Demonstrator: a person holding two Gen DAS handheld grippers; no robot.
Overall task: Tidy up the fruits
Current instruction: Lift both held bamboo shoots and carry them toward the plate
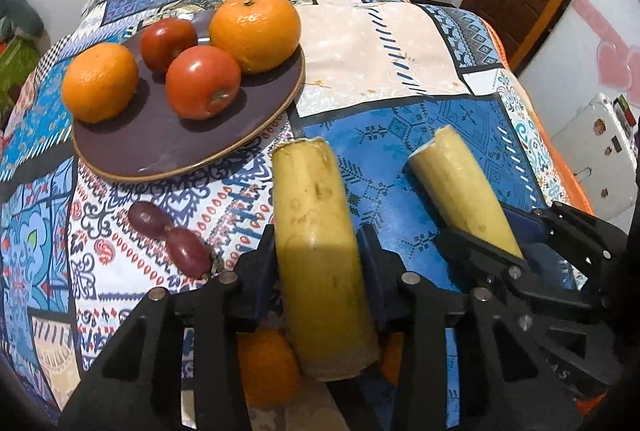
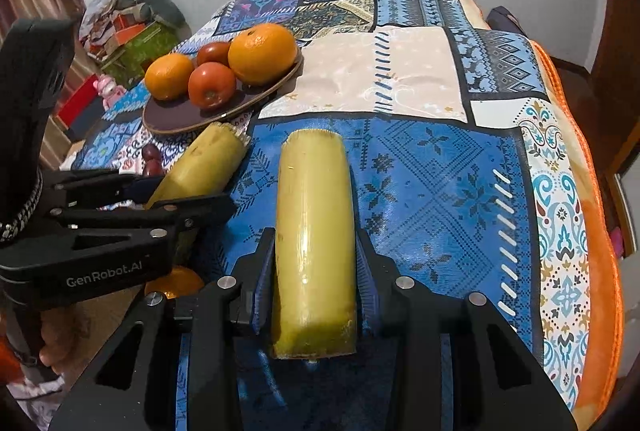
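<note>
My left gripper (image 1: 318, 251) is shut on a yellow banana piece (image 1: 316, 231) and holds it above the patterned cloth. My right gripper (image 2: 316, 251) is shut on a second banana piece (image 2: 314, 231). Each gripper shows in the other's view: the right gripper (image 1: 494, 231) with its banana piece (image 1: 460, 187), the left gripper (image 2: 168, 199) with its banana piece (image 2: 204, 163). A dark plate (image 1: 168, 143) ahead to the left holds two oranges (image 1: 256, 31) and two tomatoes (image 1: 202, 81). It also shows in the right wrist view (image 2: 180, 119). Two red grapes (image 1: 168, 233) lie on the cloth near the plate.
Another orange (image 1: 268, 367) lies on the cloth under my left gripper, also seen in the right wrist view (image 2: 176, 283). The patterned cloth (image 2: 440, 191) covers the whole surface. An orange blanket edge (image 2: 600, 251) runs along the right. Boxes and clutter (image 2: 132, 31) sit beyond the far left edge.
</note>
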